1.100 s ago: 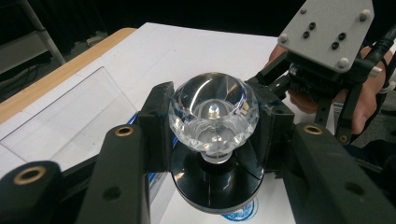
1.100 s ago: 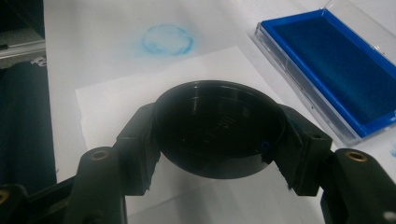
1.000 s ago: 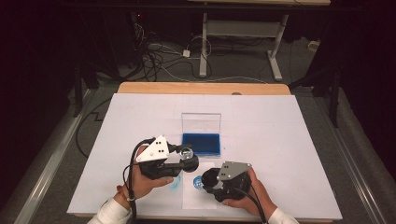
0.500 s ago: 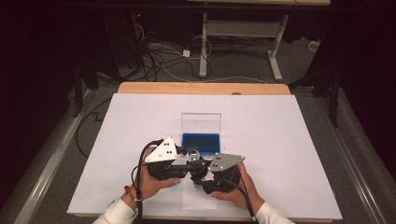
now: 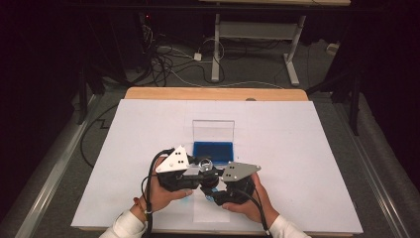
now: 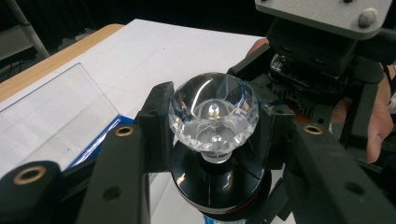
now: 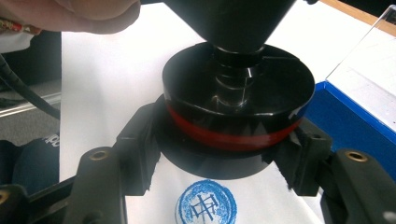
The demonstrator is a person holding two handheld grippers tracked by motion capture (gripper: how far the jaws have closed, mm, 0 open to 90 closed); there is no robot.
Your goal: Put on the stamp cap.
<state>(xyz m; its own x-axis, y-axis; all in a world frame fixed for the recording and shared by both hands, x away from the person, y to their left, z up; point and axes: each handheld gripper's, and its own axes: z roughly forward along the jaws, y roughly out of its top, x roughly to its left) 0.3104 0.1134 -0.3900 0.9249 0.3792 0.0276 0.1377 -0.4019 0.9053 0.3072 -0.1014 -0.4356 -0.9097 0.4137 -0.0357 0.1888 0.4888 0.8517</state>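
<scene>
A round blue stamped seal mark (image 7: pixel 206 205) with a character-like sign inside stood on the white paper (image 7: pixel 116 84), low in the right gripper view.

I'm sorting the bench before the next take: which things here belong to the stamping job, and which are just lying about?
In use:
- round black stamp with faceted clear knob, held by left gripper and right gripper
- blue ink pad in its open clear-lidded case
- white paper sheet bearing a round blue print

Lying about:
- cables on the floor
- white table frame
</scene>
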